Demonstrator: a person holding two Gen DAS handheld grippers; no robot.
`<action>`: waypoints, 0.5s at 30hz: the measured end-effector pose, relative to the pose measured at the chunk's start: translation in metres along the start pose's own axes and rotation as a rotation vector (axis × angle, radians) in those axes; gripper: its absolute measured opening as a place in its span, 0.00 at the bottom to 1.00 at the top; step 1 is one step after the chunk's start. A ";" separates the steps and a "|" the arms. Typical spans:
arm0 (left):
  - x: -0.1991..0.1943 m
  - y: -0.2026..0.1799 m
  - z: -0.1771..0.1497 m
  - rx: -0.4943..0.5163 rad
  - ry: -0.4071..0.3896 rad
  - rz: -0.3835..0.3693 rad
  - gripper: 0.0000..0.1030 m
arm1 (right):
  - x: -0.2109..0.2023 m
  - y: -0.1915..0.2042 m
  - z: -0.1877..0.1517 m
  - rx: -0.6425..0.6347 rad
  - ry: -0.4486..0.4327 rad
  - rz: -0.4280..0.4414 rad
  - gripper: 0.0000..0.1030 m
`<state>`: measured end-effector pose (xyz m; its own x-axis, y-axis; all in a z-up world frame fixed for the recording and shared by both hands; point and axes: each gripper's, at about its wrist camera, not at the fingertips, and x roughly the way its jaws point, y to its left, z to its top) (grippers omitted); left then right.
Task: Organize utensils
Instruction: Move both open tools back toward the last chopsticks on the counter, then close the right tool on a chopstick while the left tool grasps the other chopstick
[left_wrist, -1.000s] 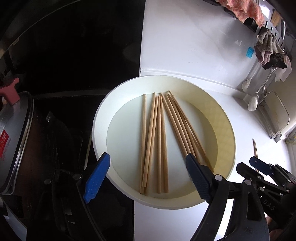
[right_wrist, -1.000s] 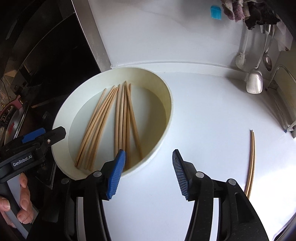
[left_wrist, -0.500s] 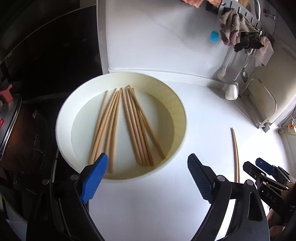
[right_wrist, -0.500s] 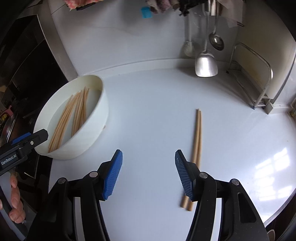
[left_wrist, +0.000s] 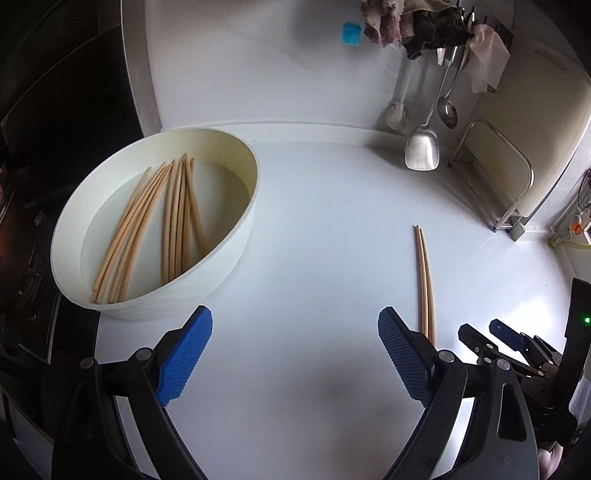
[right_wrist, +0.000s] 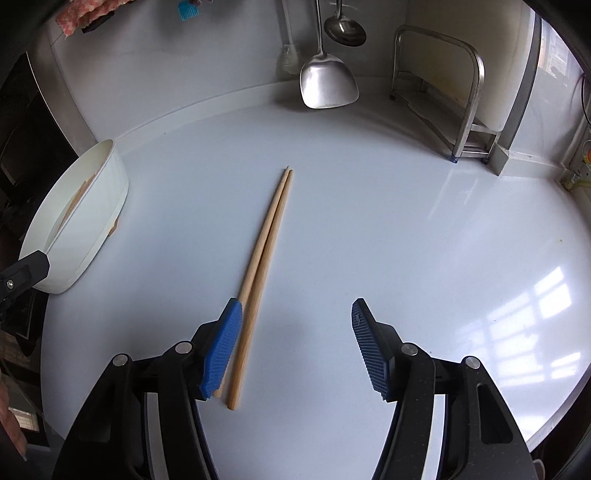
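A white round basin on the white counter holds several wooden chopsticks. A pair of chopsticks lies side by side on the counter to its right. My left gripper hovers over bare counter between basin and pair, its jaws still opening, with nothing between them. My right gripper hangs over the near end of the pair, jaws opening and empty; its left finger covers the thick end of one stick. The right gripper also shows at the left wrist view's right edge.
A steel spatula, a ladle and cloths hang on the back wall. A metal rack stands at the back right. A dark stove area borders the counter on the left.
Both grippers have swung right, away from the basin and toward the chopstick pair on the counter. Both sets of jaws have widened a little.
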<state>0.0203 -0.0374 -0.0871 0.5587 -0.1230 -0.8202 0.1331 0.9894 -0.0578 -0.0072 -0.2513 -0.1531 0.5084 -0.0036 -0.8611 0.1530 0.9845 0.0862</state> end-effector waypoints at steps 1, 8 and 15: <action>0.003 -0.002 -0.002 0.009 -0.004 0.001 0.89 | 0.004 0.002 -0.002 0.002 -0.007 0.002 0.58; 0.030 -0.002 -0.010 0.047 -0.021 -0.031 0.89 | 0.026 0.013 -0.008 0.024 -0.059 -0.036 0.58; 0.044 -0.001 -0.009 0.059 -0.006 -0.068 0.89 | 0.035 0.015 -0.014 0.033 -0.068 -0.117 0.57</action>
<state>0.0369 -0.0435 -0.1281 0.5516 -0.1908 -0.8120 0.2188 0.9725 -0.0799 0.0011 -0.2342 -0.1885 0.5416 -0.1307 -0.8304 0.2420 0.9703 0.0052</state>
